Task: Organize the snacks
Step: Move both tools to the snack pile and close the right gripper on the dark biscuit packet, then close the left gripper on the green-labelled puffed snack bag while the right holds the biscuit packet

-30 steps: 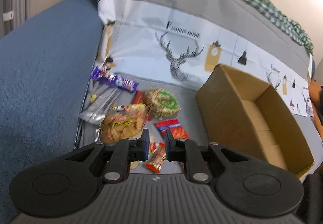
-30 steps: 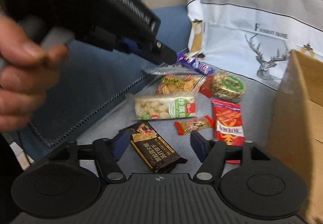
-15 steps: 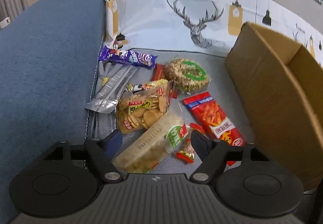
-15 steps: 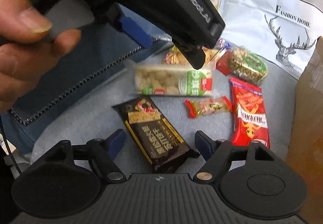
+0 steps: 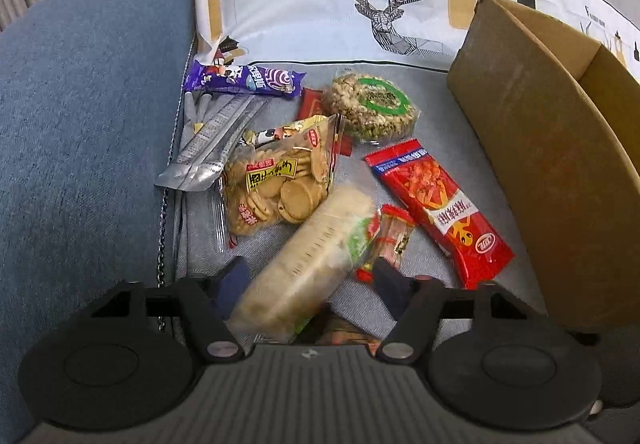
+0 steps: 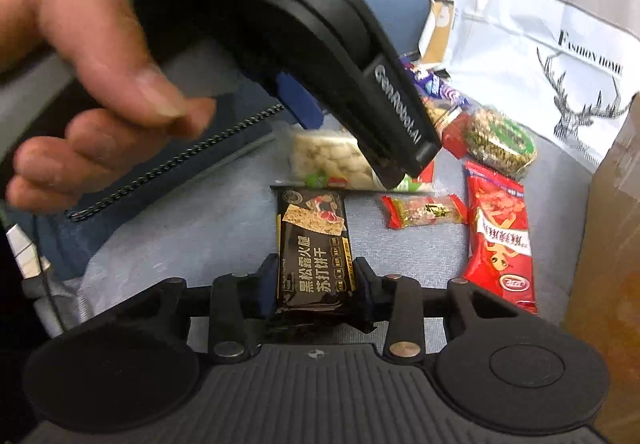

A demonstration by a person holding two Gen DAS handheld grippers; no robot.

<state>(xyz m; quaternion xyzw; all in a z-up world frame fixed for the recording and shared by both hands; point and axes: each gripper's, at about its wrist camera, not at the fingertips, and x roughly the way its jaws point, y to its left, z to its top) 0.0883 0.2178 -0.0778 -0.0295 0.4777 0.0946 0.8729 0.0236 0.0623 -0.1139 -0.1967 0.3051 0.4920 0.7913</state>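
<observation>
A clear packet of pale rice crackers (image 5: 304, 256) with a green label lies between the fingers of my left gripper (image 5: 310, 278). Its jaws are closing, and a gap still shows on the right side. In the right wrist view a person's hand (image 6: 80, 83) holds that gripper, and one of its fingers (image 6: 384, 115) hangs over the same packet (image 6: 328, 159). My right gripper (image 6: 316, 278) is closing, its pads against both long edges of a black cracker packet (image 6: 314, 244). The open cardboard box (image 5: 540, 163) stands to the right.
More snacks lie on the grey cloth: a purple bar (image 5: 244, 79), silver sachets (image 5: 212, 147), a biscuit bag (image 5: 276, 187), a round green-labelled nut cake (image 5: 372, 107), a long red packet (image 5: 440, 211) and a small red candy (image 5: 392, 240). A blue cushion (image 5: 80, 123) borders the left.
The left gripper has opened from nearly shut and sunk around the rice cracker packet. The right gripper has lowered and closed onto the black packet.
</observation>
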